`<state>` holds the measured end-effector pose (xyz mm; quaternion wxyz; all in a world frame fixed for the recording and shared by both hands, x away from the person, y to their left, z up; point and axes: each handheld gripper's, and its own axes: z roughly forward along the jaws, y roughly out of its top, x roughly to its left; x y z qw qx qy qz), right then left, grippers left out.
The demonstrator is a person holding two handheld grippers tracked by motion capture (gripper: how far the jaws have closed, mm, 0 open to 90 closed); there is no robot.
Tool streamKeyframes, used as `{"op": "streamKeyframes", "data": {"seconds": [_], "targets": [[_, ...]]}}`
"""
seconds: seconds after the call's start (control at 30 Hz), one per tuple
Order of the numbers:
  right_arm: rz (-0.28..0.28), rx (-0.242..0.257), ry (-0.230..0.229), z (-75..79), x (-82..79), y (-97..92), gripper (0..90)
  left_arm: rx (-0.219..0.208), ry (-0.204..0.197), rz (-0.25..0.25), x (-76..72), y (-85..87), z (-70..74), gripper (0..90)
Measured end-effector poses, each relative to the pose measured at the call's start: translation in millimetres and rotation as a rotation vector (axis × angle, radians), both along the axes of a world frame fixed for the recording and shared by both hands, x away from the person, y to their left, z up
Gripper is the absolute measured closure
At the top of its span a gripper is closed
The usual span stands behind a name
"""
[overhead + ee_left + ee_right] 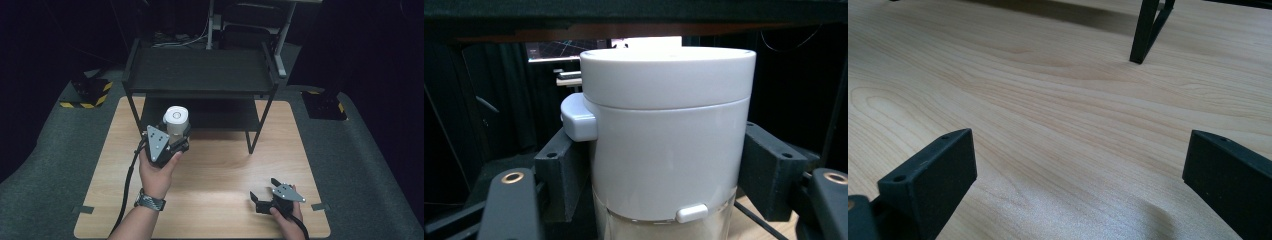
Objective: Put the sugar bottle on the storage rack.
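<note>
A white lidded canister (175, 120) with a clear lower part is held upright in my left gripper (172, 139), just in front of the black shelf rack (200, 70). In the left gripper view the canister (667, 135) stands between both black jaws, which press on its sides; a small white tab juts from its lid at the left. My right gripper (264, 194) rests low near the table's front right, jaws wide apart. In the right gripper view its fingers (930, 172) frame bare wood.
The wooden table (210, 180) sits on grey carpet. The rack's front right leg (252, 135) stands on the table; this rack leg (1144, 30) is ahead of the right gripper. Yellow-black striped blocks (90, 92) lie beyond the table's back corners.
</note>
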<state>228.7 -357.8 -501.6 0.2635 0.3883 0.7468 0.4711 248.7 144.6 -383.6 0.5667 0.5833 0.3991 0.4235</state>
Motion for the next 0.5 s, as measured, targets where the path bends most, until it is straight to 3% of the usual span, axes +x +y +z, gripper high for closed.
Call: {"op": "streamKeyframes", "data": {"seconds": [0.5], "targets": [[0.005,0.006,-0.005,-1.0,-0.2,-1.5,0.5,0.006,0.016,0.031,34.9,-6.7,4.0,29.1]]}}
